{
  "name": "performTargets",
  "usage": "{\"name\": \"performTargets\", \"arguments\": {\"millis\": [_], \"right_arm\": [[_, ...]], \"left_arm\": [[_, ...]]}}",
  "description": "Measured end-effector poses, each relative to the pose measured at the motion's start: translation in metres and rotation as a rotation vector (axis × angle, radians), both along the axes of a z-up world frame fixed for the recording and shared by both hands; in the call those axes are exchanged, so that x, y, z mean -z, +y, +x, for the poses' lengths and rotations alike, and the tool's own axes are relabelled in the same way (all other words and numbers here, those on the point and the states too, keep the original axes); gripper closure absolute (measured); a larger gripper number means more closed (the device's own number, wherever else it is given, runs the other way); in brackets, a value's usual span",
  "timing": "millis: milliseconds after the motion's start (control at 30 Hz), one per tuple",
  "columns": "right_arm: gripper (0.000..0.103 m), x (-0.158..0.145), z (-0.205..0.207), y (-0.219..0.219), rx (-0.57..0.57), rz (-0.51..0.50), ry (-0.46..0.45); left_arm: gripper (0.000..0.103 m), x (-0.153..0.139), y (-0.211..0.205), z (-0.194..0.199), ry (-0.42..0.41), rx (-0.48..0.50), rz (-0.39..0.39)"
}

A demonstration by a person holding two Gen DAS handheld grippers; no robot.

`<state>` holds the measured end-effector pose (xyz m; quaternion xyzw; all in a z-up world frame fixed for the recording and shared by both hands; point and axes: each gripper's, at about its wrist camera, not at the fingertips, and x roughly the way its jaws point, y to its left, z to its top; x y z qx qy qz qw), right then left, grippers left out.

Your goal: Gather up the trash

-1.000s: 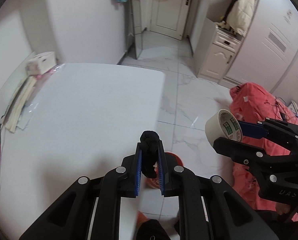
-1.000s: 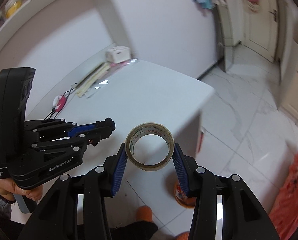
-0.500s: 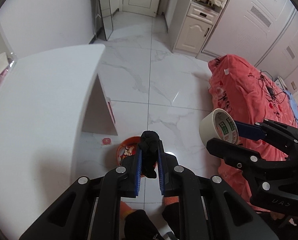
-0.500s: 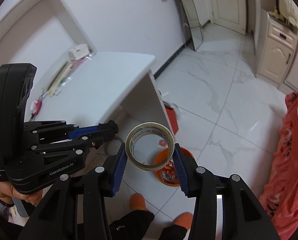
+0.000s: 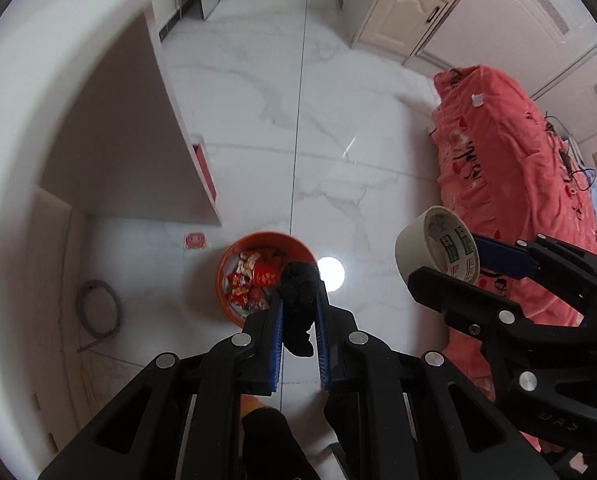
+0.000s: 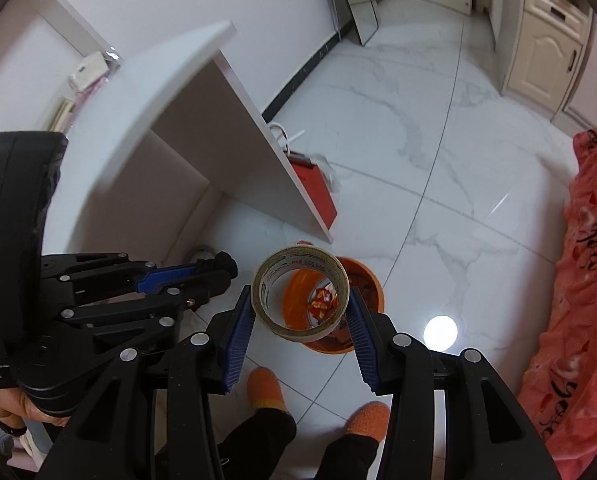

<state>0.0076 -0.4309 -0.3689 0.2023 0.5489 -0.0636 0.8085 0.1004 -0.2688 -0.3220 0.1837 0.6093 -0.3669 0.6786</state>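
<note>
Both claws have been lowered and tipped toward the floor since a second ago, so that the white surface, which filled the earlier views, is now seen only at the left edge and from beside its side panel. The marble-tiled floor fills most of both views. A bed covered with a pink-red blanket is seen at the right, and cream cabinets are seen at the far wall. A red paper bag is leaned against the side panel of the surface.

An orange trash bin is stood on the floor near the foot of that panel, and red wrappers are seen inside it. The left claw is held above the bin's near rim and is clenched on a crumpled black item, which is pinched between the blue pads and sticks out past their tips. The right claw is held over the same bin and is clamped on a roll of tape, whose rim is pressed between both pads; the bin's contents are seen through the roll's hole. In the left view the roll is seen to the right of the bin. The person's orange slippers are seen on the floor just below the bin.
</note>
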Motion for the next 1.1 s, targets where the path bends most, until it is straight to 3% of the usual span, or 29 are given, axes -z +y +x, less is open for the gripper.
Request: {"name": "performTargets", "arguments": {"millis": [200,433,667,1100], "right_arm": [[0.057,0.034,0.013,-0.003,0.001,0.016,0.039],[0.055,0.055,0.022,-0.005,0.010,0.029,0.077],[0.054,0.059,0.025,-0.006,0.014,0.041,0.088],[0.050,0.044,0.023,-0.002,0.013,0.031,0.069]], "left_arm": [[0.086,0.027,-0.003,0.010,0.030,-0.002,0.033],[0.071,0.041,-0.002,0.015,0.041,0.003,0.061],[0.066,0.045,-0.001,0.019,0.046,0.006,0.069],[0.066,0.038,0.000,0.017,0.035,0.003,0.072]]}}
